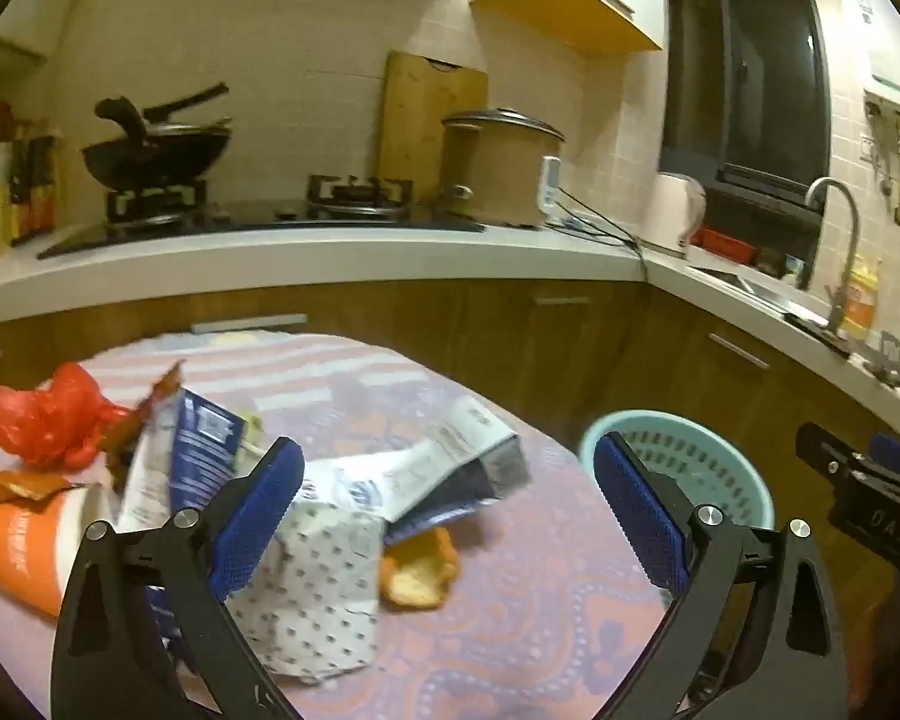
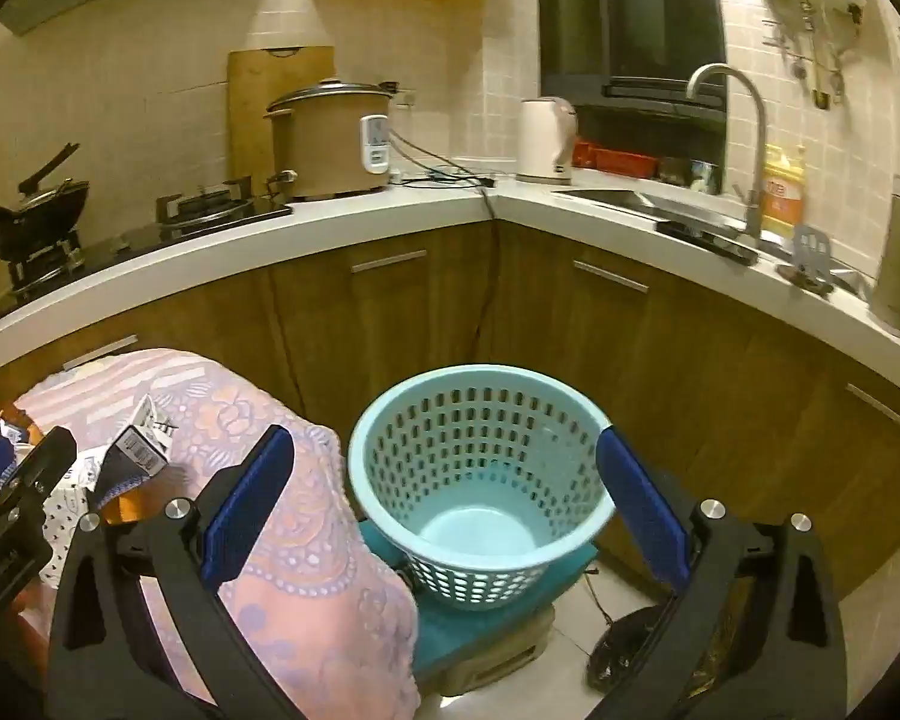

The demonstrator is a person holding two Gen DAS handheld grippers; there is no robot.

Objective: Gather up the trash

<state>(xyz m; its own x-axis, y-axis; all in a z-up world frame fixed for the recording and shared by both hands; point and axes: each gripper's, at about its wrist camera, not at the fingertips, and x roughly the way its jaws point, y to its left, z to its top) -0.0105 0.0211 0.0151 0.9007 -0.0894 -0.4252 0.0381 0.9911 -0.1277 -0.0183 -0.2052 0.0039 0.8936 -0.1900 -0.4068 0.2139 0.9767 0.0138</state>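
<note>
1. The left tongs (image 1: 447,516) stand wide open with nothing between the pads; the trash lies straight ahead of them and toward the left of the left wrist frame, on the cloth-covered surface (image 1: 510,630)
2. Nearest is the dotted paper wrapper (image 1: 324,588), just beside the left-hand finger and partly hidden behind it; its long axis runs from the lower middle of the frame up toward the centre
3. The right tongs (image 2: 444,510) are also wide open and empty, looking into the blue basket (image 2: 480,480), which fills the centre of the right wrist frame; the trash sits at the far left of that frame, so the left tongs are judged the nearer to it
4. The basket stands off the surface, to its right and lower, on a teal stool (image 2: 480,630); it looks empty
5. Count in the left view: one dotted wrapper, one orange peel or crust piece (image 1: 420,570), one orange cup (image 1: 24,552) lying on its side, one red plastic bag (image 1: 48,420), one long white carton (image 1: 450,462), one blue-and-white packet (image 1: 198,438), one brown wrapper (image 1: 21,486); one basket
6. The pile overlaps, so more pieces may be hidden
</note>
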